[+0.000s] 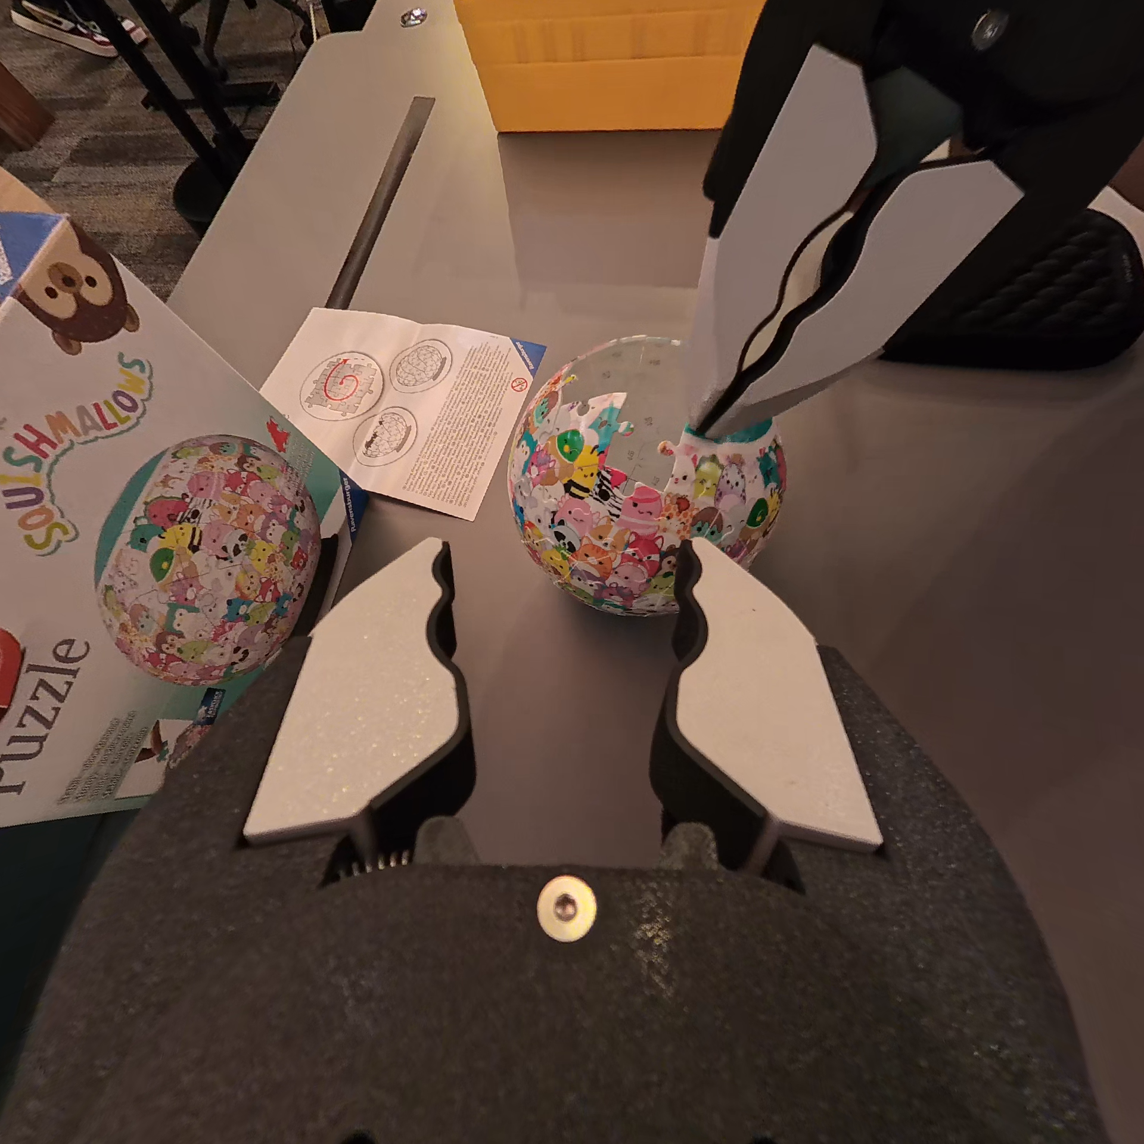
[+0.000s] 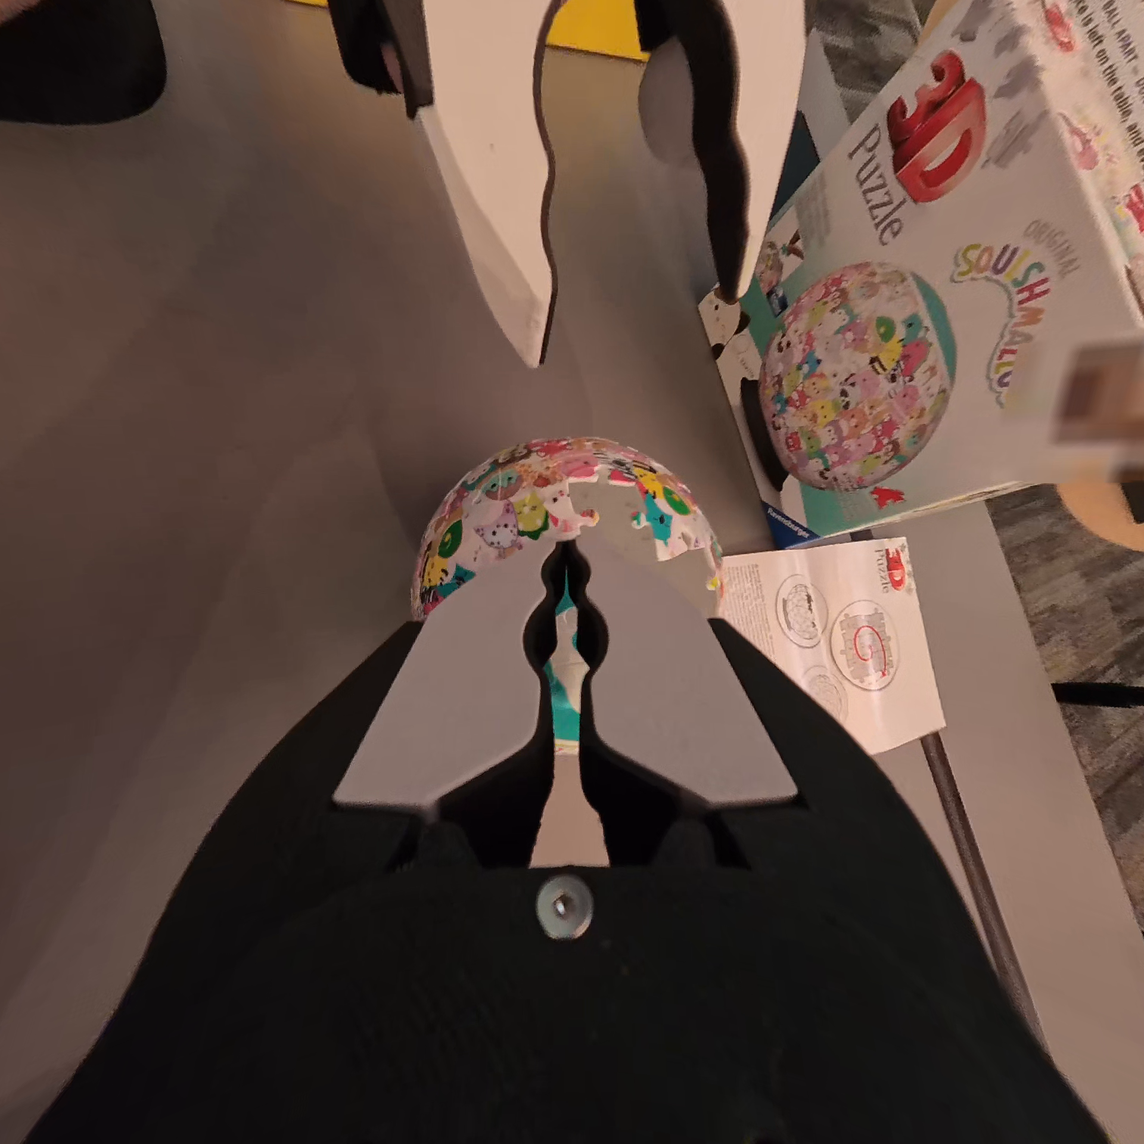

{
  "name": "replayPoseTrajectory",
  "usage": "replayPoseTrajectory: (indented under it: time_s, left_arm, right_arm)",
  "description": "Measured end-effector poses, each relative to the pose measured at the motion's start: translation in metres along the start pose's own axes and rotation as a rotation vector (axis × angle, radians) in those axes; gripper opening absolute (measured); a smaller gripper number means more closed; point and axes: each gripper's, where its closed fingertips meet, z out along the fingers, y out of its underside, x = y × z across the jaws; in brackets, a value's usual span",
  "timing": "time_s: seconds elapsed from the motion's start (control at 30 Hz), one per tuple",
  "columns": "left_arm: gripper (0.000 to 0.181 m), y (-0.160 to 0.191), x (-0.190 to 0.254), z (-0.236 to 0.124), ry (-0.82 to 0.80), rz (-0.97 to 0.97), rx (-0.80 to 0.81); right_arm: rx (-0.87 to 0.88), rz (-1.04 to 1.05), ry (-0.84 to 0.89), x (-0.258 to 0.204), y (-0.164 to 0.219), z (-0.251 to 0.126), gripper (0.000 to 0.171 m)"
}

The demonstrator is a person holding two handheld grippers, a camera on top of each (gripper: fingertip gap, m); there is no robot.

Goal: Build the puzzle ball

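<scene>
The puzzle ball (image 1: pixel 619 526) stands on the grey table, partly built, with colourful cartoon figures and an open gap at its top. It also shows in the right wrist view (image 2: pixel 495 514). My right gripper (image 2: pixel 564 545) is shut on a teal-and-white puzzle piece (image 2: pixel 563 699) at the rim of the gap. In the left wrist view the right gripper (image 1: pixel 702 427) comes down from the upper right onto the piece (image 1: pixel 736 433). My left gripper (image 1: pixel 564 545) is open and empty, just in front of the ball, not touching it; it hangs above the ball in the right wrist view (image 2: pixel 634 325).
The puzzle box (image 1: pixel 155 495) lies left of the ball, with a folded instruction leaflet (image 1: pixel 402 408) between them. A yellow box (image 1: pixel 606 62) stands at the table's far end. A black padded object (image 1: pixel 1052 297) lies at the right. A dark slot (image 1: pixel 384 198) runs along the table. Left tips to right tips: about 7 centimetres.
</scene>
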Motion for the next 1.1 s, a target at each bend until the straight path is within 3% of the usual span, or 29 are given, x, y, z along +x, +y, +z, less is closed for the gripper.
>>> replayPoseTrajectory:
  time_s: [0.33, 0.47, 0.57, 0.63, 0.7, 0.77, 0.83, 1.1]
  left_arm:
    - [0.069, -0.001, 0.001, 0.000, 0.000, 0.006, 0.000]
    - [0.068, -0.002, 0.004, 0.001, 0.013, 0.001, 0.008]
    - [0.067, -0.008, 0.013, 0.004, 0.031, 0.028, 0.022]
    - [0.067, -0.012, 0.020, 0.008, 0.030, 0.046, 0.020]
    - [0.065, -0.017, 0.021, 0.012, -0.007, 0.054, 0.020]
    - [0.065, -0.023, 0.019, 0.017, -0.052, 0.039, 0.038]
    - [0.065, -0.031, 0.021, 0.022, -0.072, 0.009, 0.073]
    - [0.067, -0.021, 0.023, 0.040, -0.148, 0.029, -0.021]
  right_arm:
    - [0.064, -0.004, 0.035, 0.004, -0.010, -0.014, 0.001]
    - [0.120, 0.073, -0.033, 0.005, -0.011, -0.023, 0.001]
    - [0.196, 0.245, -0.263, 0.006, -0.010, -0.030, 0.008]
    - [0.266, 0.367, -0.506, 0.004, -0.017, -0.040, 0.026]
    - [0.320, 0.417, -0.694, 0.008, -0.027, -0.053, 0.031]
    - [0.267, 0.429, -0.845, 0.004, -0.029, -0.060, 0.050]
    - [0.158, 0.371, -0.888, 0.000, -0.021, -0.055, 0.064]
    - [-0.045, 0.351, -1.011, -0.012, -0.002, -0.034, 0.071]
